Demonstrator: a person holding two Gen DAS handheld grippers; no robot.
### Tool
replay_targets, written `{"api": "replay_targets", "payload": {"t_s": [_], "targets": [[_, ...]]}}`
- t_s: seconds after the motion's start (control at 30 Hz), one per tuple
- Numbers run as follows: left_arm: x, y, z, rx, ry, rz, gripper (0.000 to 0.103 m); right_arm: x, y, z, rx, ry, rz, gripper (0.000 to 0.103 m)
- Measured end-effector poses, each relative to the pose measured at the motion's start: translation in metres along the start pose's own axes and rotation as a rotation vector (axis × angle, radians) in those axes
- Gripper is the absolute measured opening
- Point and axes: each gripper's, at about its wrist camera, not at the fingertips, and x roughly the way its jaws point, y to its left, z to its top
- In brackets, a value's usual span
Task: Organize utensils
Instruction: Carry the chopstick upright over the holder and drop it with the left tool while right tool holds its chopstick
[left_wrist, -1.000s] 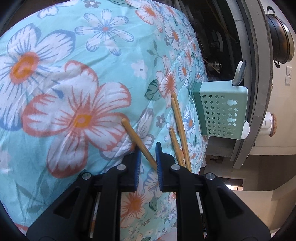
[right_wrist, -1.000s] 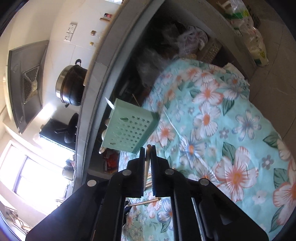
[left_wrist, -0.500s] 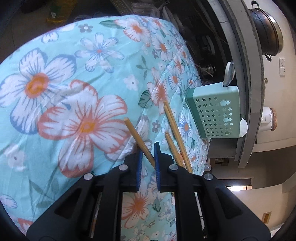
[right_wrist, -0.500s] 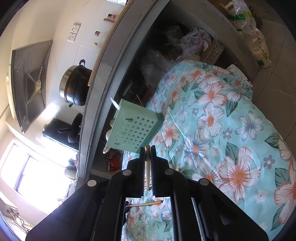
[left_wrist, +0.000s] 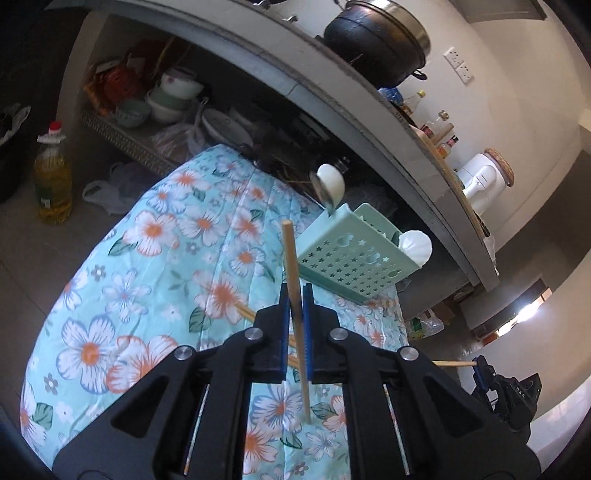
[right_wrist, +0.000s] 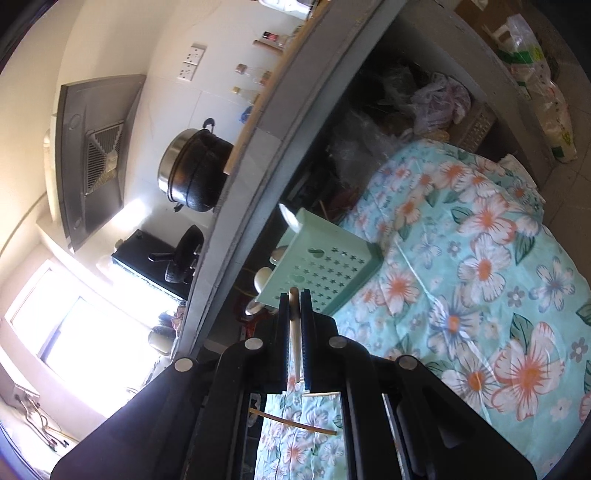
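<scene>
- Since the earlier frame: left gripper (left_wrist: 295, 295) raised off the floral cloth (left_wrist: 155, 266), wrist rolled, chopstick (left_wrist: 293, 295) carried up with it; jaws just been closing, now clamped on that stick.
- Chopstick, left: plain light wood, slender, blunt square end uppermost, thinner end lowermost; near upright between the blue pads, clear of the cloth.
- Right gripper (right_wrist: 294, 306): jaws nearly closed, pinching second chopstick (right_wrist: 294, 325); pale wood, rounded end just proud of the fingertips, shaft running back between the fingers.
- Same right gripper seen low at the right edge of the left wrist view (left_wrist: 480, 363), stick jutting sideways.
- Loose chopsticks (left_wrist: 245, 310): on the cloth under the left gripper, mostly hidden; count cannot be told.
- Utensil holder (left_wrist: 354, 258): mint green plastic, star and gourd cut-outs, at the far edge of the cloth below the grey counter (left_wrist: 369, 129); white spoons (left_wrist: 330, 181) standing in it.
- Black pot (left_wrist: 376, 44): on the counter.
</scene>
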Motion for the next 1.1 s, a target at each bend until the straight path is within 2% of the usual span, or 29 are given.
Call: {"api": "replay_targets", "payload": {"t_s": [0.13, 0.33, 0.7, 0.93, 1.1], "targets": [[-0.009, -0.017, 0.009, 0.055, -0.022, -0.019, 0.004, -0.003, 0.011, 0.004, -0.028, -0.01, 0.022, 0.006], [-0.023, -0.028, 0.023, 0.06, -0.038, -0.058, 0.004, -0.003, 0.027, 0.011, -0.065, -0.013, 0.062, 0.006], [-0.053, -0.047, 0.062, 0.088, -0.148, -0.116, 0.004, -0.009, 0.053, 0.024, -0.121, -0.046, 0.121, 0.006], [-0.053, -0.068, 0.084, 0.129, -0.197, -0.149, 0.004, -0.01, 0.063, 0.031, -0.148, -0.055, 0.13, 0.006], [-0.048, -0.096, 0.107, 0.183, -0.262, -0.187, 0.004, -0.01, 0.064, 0.036, -0.156, -0.059, 0.13, 0.006]]}}
